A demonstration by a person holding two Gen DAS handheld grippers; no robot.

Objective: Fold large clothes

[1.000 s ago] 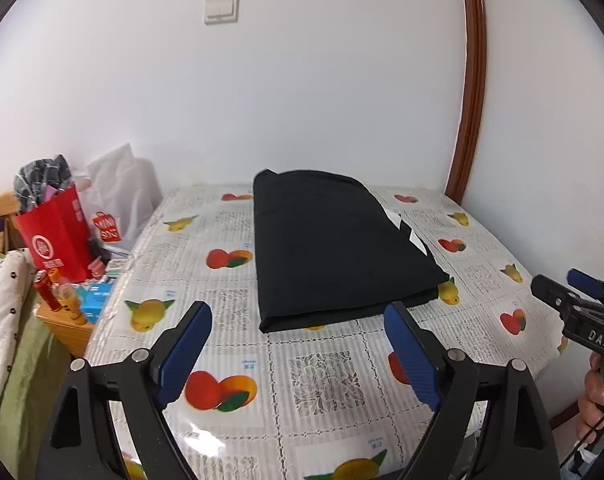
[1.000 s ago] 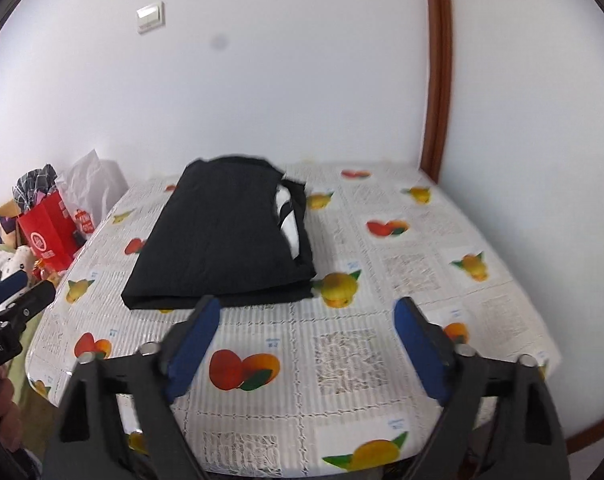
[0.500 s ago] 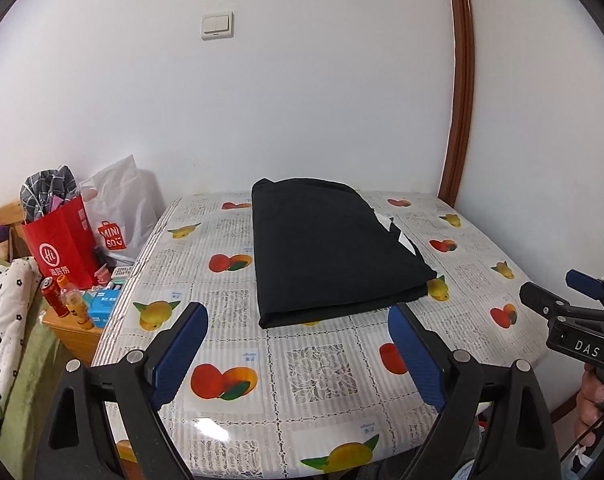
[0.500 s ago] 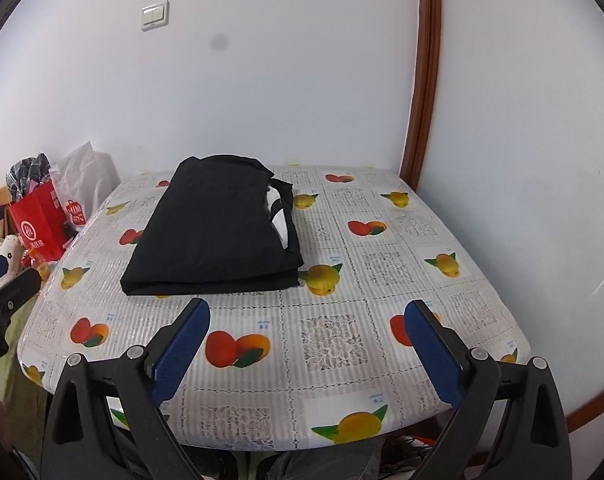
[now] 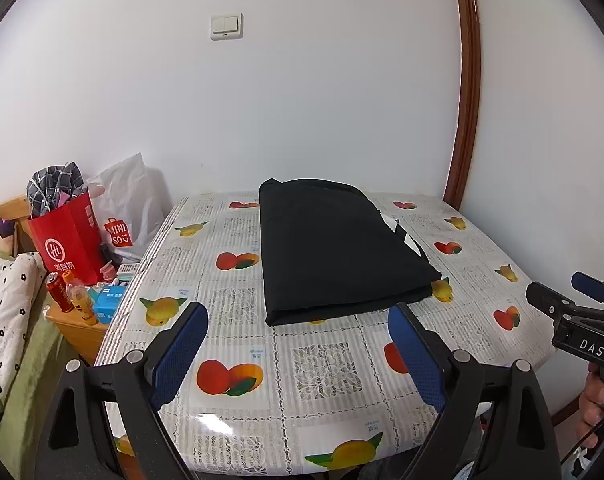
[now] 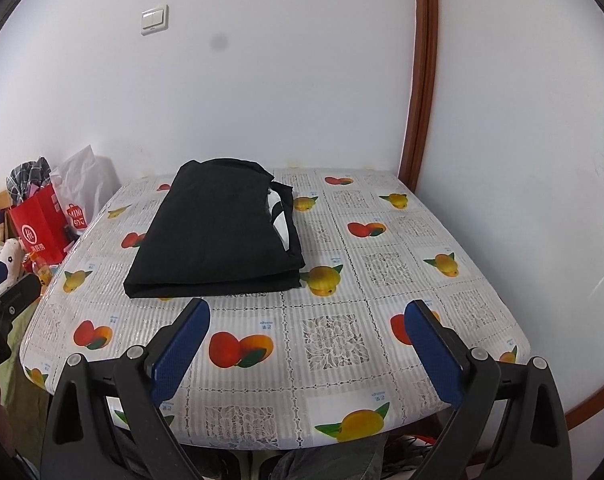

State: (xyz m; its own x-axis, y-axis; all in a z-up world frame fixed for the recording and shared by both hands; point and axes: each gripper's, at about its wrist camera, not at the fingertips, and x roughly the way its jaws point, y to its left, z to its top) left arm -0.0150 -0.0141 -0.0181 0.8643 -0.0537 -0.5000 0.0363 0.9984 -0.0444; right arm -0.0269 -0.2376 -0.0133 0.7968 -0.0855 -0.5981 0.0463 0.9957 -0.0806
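Now both the left hand-held gripper [image 5: 297, 344] and right hand-held gripper [image 6: 308, 340] gape empty, short of the folded black garment [image 5: 338, 256].

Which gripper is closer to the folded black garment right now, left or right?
Roughly even, the pictures don't settle it. The left gripper and right gripper both hover open short of the black garment near the table's front edge, touching nothing.

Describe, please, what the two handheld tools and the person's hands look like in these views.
Both the left tool and the right tool have black angular frames with silver screws and blue textured pads. From the left view, the right tool's body carries a white "DAS" label, and bare fingers grip its handle.
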